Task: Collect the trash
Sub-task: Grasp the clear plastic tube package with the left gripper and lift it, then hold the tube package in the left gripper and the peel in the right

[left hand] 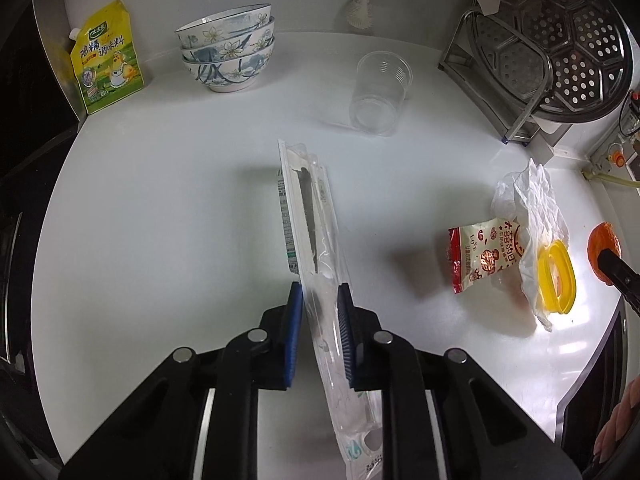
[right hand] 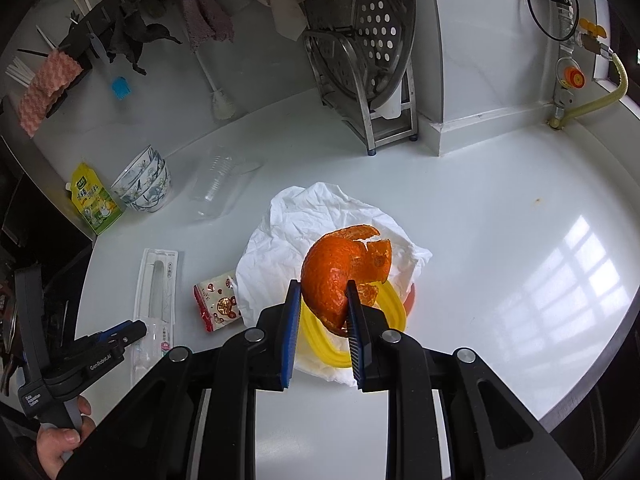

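Left wrist view: left hand-held gripper (left hand: 319,294) clamped on a clear plastic package (left hand: 316,248) at frame centre, far end tilted up off the white worktop (left hand: 160,220). Right wrist view – right hand-held gripper (right hand: 323,294) pinches orange peel (right hand: 340,268) above white bag (right hand: 288,240) and yellow ring (right hand: 320,340); snack wrapper (right hand: 218,300) lower left.

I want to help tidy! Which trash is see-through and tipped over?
The clear plastic cup, lying on its side near the stacked bowls.

Stacked floral bowls (left hand: 228,50), yellow seasoning pouch (left hand: 106,58), steamer tray (left hand: 560,36) on metal rack (right hand: 384,120), white counter (left hand: 160,200)
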`<state>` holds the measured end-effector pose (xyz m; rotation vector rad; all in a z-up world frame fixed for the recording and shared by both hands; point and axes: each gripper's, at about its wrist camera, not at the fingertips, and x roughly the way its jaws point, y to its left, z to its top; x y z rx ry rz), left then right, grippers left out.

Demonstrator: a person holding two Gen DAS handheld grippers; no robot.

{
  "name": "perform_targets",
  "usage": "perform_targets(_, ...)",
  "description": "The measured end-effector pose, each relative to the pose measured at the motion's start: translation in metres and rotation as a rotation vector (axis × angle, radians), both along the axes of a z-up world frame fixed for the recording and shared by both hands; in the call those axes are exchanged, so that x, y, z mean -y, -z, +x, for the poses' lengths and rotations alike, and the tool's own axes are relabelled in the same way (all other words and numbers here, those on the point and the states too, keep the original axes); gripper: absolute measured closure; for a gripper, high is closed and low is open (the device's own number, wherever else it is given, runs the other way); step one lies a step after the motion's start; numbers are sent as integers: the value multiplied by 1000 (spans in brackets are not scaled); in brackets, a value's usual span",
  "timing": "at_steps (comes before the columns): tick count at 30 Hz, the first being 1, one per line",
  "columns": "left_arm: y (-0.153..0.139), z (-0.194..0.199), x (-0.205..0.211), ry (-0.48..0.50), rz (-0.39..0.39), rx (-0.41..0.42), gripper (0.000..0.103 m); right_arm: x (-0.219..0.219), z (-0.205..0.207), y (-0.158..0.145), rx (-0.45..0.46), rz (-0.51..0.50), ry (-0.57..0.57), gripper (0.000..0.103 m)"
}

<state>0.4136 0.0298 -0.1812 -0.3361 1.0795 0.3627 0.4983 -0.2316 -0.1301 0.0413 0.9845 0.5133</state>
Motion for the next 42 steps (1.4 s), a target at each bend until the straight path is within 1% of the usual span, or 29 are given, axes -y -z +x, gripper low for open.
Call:
perform_targets(2,-3,-4,-4,6,-2,7,87,-1,-2,-1,-1,4,5,82)
perform_targets(4,-6,-6,-6,12,-14,21,97,-2,-5,-2,-2,12,12,82)
perform_targets(7,-9,-7,-7,32,-17,28,98,-4,-9,-3,2,16,18,82)
perform_targets(13,-6,-8,-10,77,-31,28,99,-6,-16,-6,8,24,30,82)
perform_targets(16,-4,-5,-8,109,-54,25,98,-5,-17,-8,11,23,37,82)
perform_targets(20,0,-3,-7,119,-87,5,93,-4,-20,-9,14,27,45,82)
perform_targets(21,1,-3,-7,119,-79,-3,92,-4,-20,-9,14,28,44,82)
perform_targets(25,6,-2,-4,119,-57,-27,73,-2,-20,-9,14,33,48,82)
perform_targets(27,9,-2,-4,117,-50,-35,69,-1,-19,-9,15,34,50,82)
perform_targets(32,20,-1,-3,121,-30,-70,69,0,-18,-9,17,37,53,82)
perform_targets(35,24,-1,-2,124,-37,-73,70,0,-19,-9,16,38,53,82)
perform_targets(36,24,-1,-2,128,-36,-69,72,1,-18,-9,15,38,52,82)
perform_targets(38,22,-1,-1,134,-38,-60,76,0,-19,-8,14,39,50,82)
perform_targets(42,14,-1,-4,135,-58,-36,87,-2,-19,-8,14,43,49,82)
